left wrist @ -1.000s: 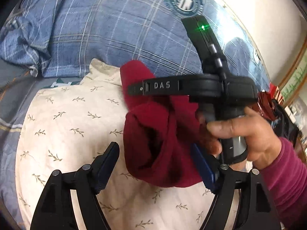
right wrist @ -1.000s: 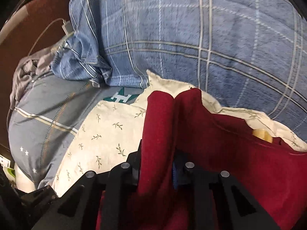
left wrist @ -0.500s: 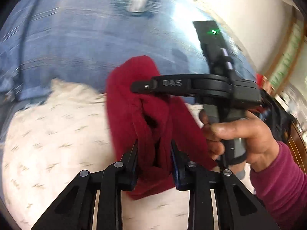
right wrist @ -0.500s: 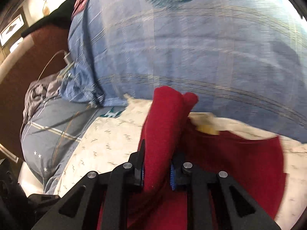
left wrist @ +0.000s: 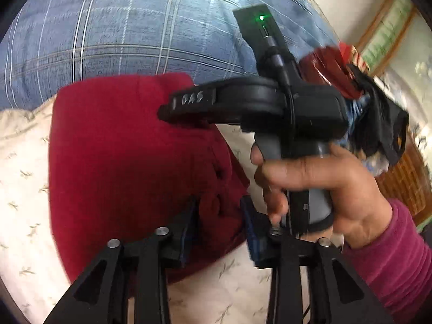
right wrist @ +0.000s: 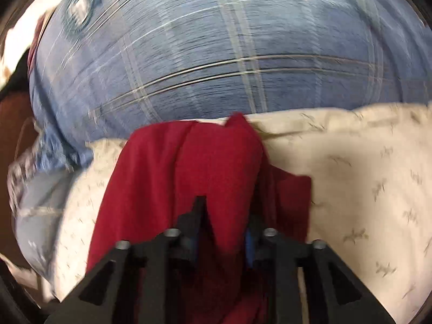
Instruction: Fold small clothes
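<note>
- On the cream leaf-print sheet (left wrist: 24,178), the dark red knit garment (left wrist: 121,162) lies partly folded, a fold of it rising between the fingers of both grippers.
- Left gripper (left wrist: 216,217): jaws part open and just now widening. Red cloth sits between the blue pads (left wrist: 252,232), apparently slack, not pinched.
- Right gripper (right wrist: 225,224): jaws also just now widening, with a thick ridge of the garment (right wrist: 205,172) between them. Whether the pads press on it cannot be told.
- Key relation: the garment lies directly ahead of and below both grippers, its long axis running away from them toward the blue plaid blanket (right wrist: 216,54).
- Judgement: both are equally near; the release completes this fold.
- Obstruction: the right hand (left wrist: 318,186) and its tool cross just right of the left gripper, above the cloth.
- Dark clothing (left wrist: 378,124) lies heaped further right, apart.
</note>
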The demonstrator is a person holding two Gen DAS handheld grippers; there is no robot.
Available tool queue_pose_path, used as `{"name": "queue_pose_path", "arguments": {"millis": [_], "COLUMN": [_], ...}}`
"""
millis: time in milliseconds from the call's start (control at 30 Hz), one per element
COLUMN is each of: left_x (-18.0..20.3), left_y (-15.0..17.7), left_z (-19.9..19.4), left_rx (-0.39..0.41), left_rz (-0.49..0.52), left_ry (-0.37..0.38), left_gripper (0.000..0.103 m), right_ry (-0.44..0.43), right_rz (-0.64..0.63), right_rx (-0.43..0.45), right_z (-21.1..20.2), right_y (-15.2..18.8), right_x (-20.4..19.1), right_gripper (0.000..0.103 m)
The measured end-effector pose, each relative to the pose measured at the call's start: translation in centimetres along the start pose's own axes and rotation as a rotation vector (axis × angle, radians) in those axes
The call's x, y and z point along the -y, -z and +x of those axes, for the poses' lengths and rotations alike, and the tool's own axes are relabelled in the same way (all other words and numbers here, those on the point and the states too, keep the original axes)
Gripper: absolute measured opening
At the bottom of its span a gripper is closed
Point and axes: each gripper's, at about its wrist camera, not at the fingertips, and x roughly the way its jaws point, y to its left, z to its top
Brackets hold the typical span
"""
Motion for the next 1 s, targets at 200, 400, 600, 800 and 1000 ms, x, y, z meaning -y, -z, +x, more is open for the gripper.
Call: {"name": "queue_pose_path", "arguments": {"millis": [200, 400, 600, 800, 1000], "left_x": [-0.3, -2.6, -1.6, -3.2, -4.1], "left_y": [2.2, 4.1, 5.8, 4.9, 5.5], "left_z": [-8.1, -8.8, -6.8, -6.7, -7.1], "left_rx": [0.125, 0.112, 0.016, 0.051, 0.087], "left_rz": [0.038, -0.081, -0.089, -0.113, -0.132], "left_ry": [-0.140, -0.235, -0.240, -0.243, -0.277], "left_gripper": [0.065, 0.065, 0.064, 0.065, 0.065], "right_ry": [-0.124, -0.171, -0.057, -0.048, -0.116], "right_rz": [0.070, 0.024, -0.090, -0.050, -0.037], "right_rx": [0.065, 0.028, 0.031, 0.032, 0.145], "right_z": [-5.7, -6.2, -6.2, -6.7, -10.6], "right_y": [2.4, 5.0, 8.1, 10.1, 9.8], "right_x": [0.8, -2.1, -3.3, -1.2, -2.5], "right_gripper": [0.069, 0.071, 0.014, 0.012, 0.068]}}
